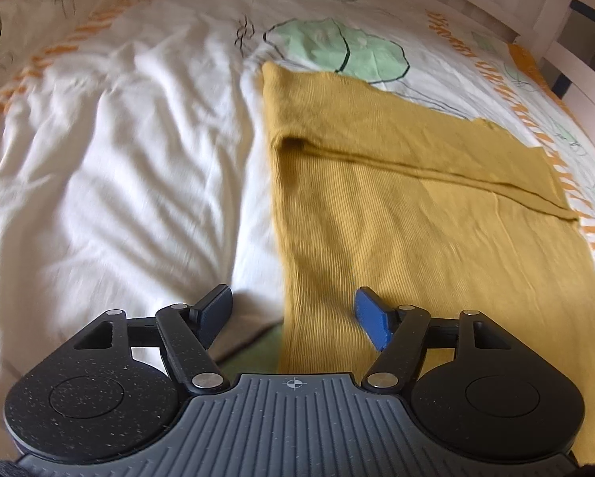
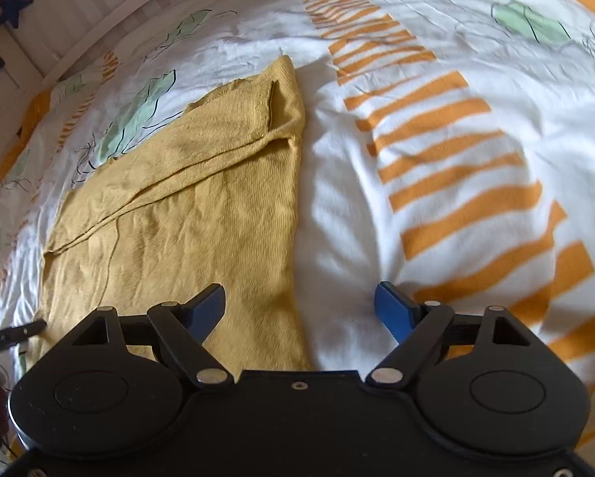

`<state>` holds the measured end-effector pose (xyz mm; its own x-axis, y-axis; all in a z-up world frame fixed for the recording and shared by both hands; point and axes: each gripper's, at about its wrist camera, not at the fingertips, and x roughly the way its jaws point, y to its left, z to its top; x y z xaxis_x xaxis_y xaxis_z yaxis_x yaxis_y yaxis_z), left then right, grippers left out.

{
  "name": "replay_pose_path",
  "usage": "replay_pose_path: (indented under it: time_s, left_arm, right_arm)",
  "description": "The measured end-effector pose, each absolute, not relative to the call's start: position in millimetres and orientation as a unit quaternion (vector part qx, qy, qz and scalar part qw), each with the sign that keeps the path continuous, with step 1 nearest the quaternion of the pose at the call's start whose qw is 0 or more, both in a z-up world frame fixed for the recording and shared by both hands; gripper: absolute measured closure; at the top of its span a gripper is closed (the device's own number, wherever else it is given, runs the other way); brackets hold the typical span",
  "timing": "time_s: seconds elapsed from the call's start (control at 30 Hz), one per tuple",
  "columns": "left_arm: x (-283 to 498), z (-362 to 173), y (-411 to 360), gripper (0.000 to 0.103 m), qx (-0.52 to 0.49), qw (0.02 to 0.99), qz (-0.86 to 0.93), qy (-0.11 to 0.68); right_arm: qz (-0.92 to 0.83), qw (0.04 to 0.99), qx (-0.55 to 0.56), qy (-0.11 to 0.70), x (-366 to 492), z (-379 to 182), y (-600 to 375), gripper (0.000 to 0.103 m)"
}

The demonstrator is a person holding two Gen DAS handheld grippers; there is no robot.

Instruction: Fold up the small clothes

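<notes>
Both jaws wide, empty: left gripper (image 1: 293, 316), right gripper (image 2: 299, 314). The yellow top (image 1: 417, 218) is soft, light, floppy; pinch its near corners.

Soft daylight fills both views, bright and slightly washed out on the white printed duvet cover (image 1: 118, 151), where the crests of the folds lose detail. Low creases cast soft grey shadows across it, so the light arrives from one side rather than overhead. The ribbed mustard-yellow knit garment (image 1: 417, 218) shows a darker shaded band on its near half in the left wrist view, and its creases read clearly in the right wrist view (image 2: 186, 206). Both pictures are smeared by motion blur, strongest on the orange stripes (image 2: 456, 198) and towards the frame edges. Fisheye distortion bends the white slatted bed frame (image 2: 98, 8) into an arc. Corners vignette to black.
</notes>
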<state>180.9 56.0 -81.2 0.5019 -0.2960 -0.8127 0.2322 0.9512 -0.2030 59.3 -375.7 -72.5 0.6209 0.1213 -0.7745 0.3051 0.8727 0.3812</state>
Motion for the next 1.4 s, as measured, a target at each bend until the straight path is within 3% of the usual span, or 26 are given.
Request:
replay_pose_path:
  time_s: [0.53,1.03,1.4]
  left_arm:
    - [122,-69,88,0.037,-0.062,0.827,-0.169,0.533]
    - [78,-62,71,0.037,0.037,0.799,-0.227,0.556]
    - [84,-71,66,0.037,0.043,0.776,-0.246,0.579]
  right_arm:
    - [-0.027,0.836,0.294,0.463,28,-66,-370,0.019]
    - [0.024,0.815,0.237,0.528,3,-50,-347,0.021]
    - [0.053,0.798,0.220,0.558,11,-60,-338,0.018]
